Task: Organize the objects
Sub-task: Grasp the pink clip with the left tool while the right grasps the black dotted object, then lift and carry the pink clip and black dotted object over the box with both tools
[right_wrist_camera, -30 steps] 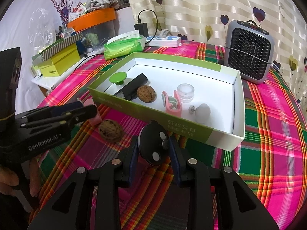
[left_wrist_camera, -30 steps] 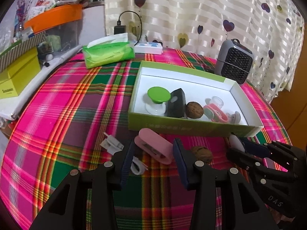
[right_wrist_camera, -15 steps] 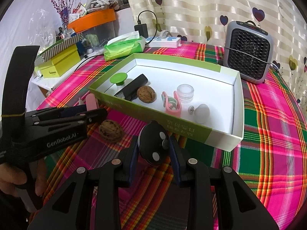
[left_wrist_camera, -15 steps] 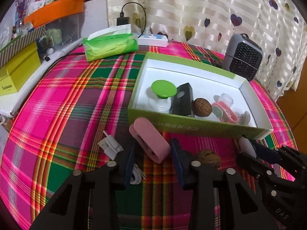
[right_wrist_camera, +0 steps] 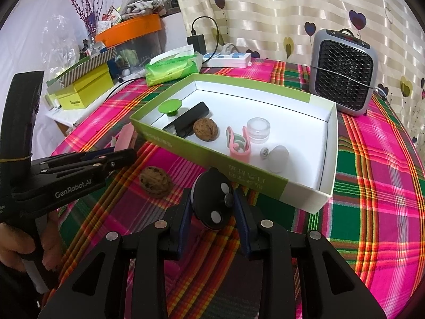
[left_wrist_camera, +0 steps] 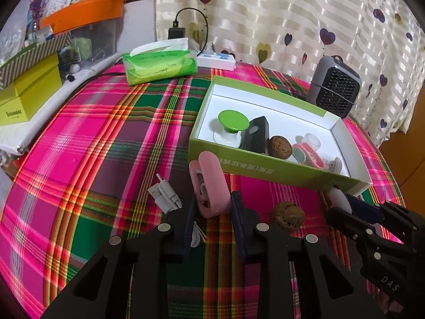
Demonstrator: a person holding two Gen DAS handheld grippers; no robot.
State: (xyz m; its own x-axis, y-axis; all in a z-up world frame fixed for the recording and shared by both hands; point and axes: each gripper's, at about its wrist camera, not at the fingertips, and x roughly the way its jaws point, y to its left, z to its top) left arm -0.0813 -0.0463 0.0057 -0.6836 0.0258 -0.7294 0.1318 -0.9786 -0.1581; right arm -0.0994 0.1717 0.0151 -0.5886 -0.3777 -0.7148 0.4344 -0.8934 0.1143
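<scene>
A green box with a white inside (left_wrist_camera: 281, 171) (right_wrist_camera: 268, 183) holds a green-topped knob (left_wrist_camera: 233, 121), a black case (left_wrist_camera: 256, 134), a walnut (left_wrist_camera: 279, 146), a pink clip, a clear jar (right_wrist_camera: 258, 127) and a white bulb. My left gripper (left_wrist_camera: 211, 210) is shut on a pink oblong case (left_wrist_camera: 211, 186) and holds it just before the box's front wall. My right gripper (right_wrist_camera: 213, 207) is shut on a black round disc (right_wrist_camera: 213, 203), near the box front. A second walnut (left_wrist_camera: 289, 214) (right_wrist_camera: 155, 182) lies on the cloth between the grippers.
A white USB plug and cable (left_wrist_camera: 166, 195) lie left of the left gripper. A green tissue pack (left_wrist_camera: 159, 63), a white power strip (left_wrist_camera: 216, 61) and a grey fan heater (right_wrist_camera: 342, 75) stand behind the box. Yellow boxes (left_wrist_camera: 26, 93) sit far left.
My left gripper closed around the pink case and has moved forward toward the box with it. My right gripper stayed still, shut on the black disc.
</scene>
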